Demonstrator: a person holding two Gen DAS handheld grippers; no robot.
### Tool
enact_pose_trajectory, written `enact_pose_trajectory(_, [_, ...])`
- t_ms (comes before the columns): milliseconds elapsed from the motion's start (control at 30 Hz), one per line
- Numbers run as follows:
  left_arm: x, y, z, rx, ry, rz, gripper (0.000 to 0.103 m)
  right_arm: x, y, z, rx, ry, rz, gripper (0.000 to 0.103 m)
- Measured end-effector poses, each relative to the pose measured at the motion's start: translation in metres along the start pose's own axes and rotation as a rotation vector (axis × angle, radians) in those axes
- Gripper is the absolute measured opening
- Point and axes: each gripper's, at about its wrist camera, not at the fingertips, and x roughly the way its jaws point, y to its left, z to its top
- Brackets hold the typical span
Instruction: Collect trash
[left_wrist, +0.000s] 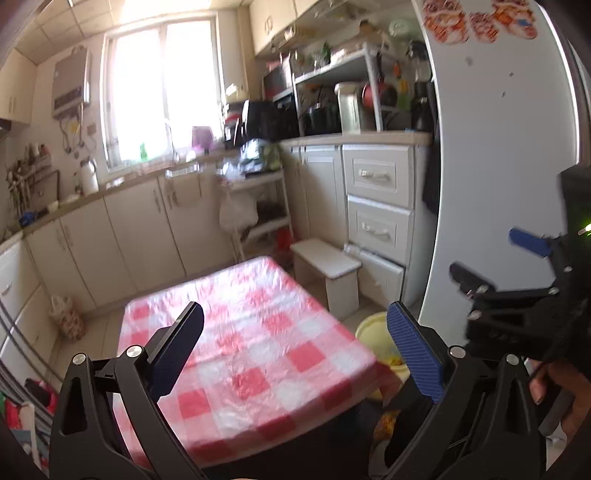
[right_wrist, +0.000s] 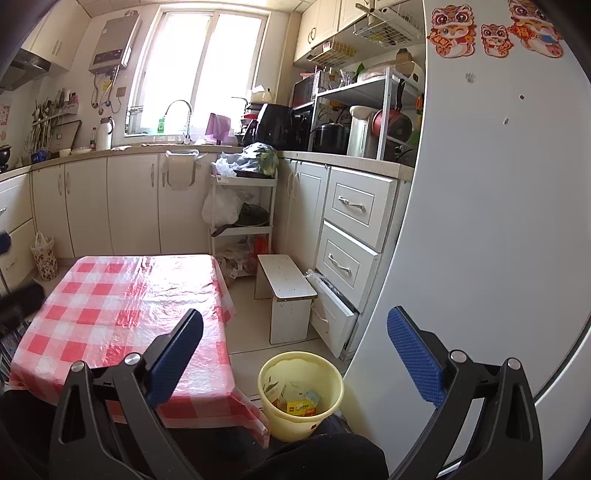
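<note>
Left tool: the left tool (left_wrist: 295, 349) has its blue-padded fingers spread wide apart with nothing between them, raised over the low surface covered in a red-and-white checked plastic cloth (left_wrist: 255, 332).
Right tool: the right tool (right_wrist: 295, 354) is likewise spread wide and empty; it also shows at the right edge of the left view (left_wrist: 491, 258), with part of a person's hand (left_wrist: 554, 384) below it.
Trash: no loose piece is visible on the checked cloth in either view; the only trash in sight is a yellow carton and some paper scraps (right_wrist: 301, 406) lying inside the pale yellow round plastic bucket (right_wrist: 269, 373).
Bucket position: it stands on the floor just beside the right edge of the surface, between that edge and the white refrigerator door (right_wrist: 480, 221).
Key relation: the bucket lies below and slightly ahead of the right tool, almost centred between its fingers, while from the left tool it sits off to the right, partly hidden by the right finger.
Nearer arm: judged from this, the right.
Task stage: seemingly finished or near it; anything outstanding is out of view.
</note>
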Motion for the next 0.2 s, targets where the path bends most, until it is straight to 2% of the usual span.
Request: enact_pose_trajectory(200, [0.0065,0.0041,-0.0065,-0.025,0.046,-0.010,0.096,-0.0082,0.0039,0.0032,-0.007,-0.017,0.006,0.096])
